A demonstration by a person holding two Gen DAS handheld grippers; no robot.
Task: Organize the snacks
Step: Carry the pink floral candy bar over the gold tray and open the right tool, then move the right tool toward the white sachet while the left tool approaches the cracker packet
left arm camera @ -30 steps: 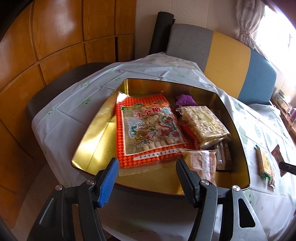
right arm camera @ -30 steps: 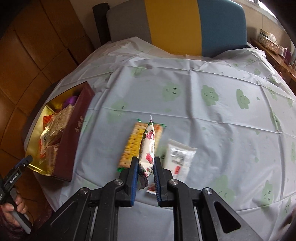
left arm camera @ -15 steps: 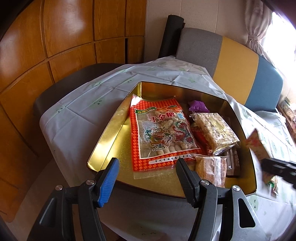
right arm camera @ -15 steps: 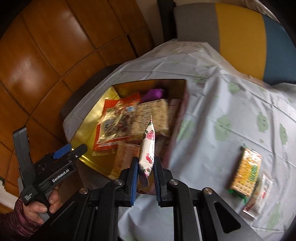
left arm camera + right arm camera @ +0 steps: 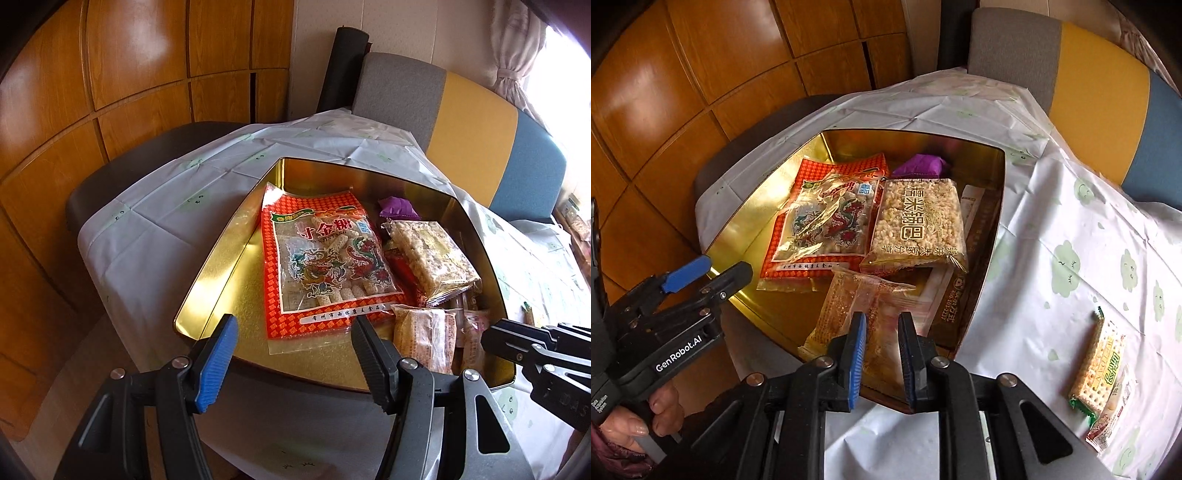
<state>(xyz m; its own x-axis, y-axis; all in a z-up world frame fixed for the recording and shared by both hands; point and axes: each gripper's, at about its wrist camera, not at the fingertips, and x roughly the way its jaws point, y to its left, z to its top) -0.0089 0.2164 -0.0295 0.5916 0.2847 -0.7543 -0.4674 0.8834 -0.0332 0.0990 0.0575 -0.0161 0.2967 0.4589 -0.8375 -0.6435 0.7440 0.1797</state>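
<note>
Right tool (image 5: 881, 352), jaws parted and empty, hovers over a gold-lined tin box (image 5: 999, 177) of snack packets. Left tool (image 5: 291, 354) is spread wide. On the worktop, a light, brittle cracker pack in crinkly film (image 5: 1099, 373) suits an edge grip.

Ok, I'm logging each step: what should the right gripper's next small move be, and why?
Probably lift the right gripper out of the gold tin and head for the cracker packet on the tablecloth. The pink packet sits low in the tin at the gripper's tips, blurred; whether it is fully free is unclear.
</note>
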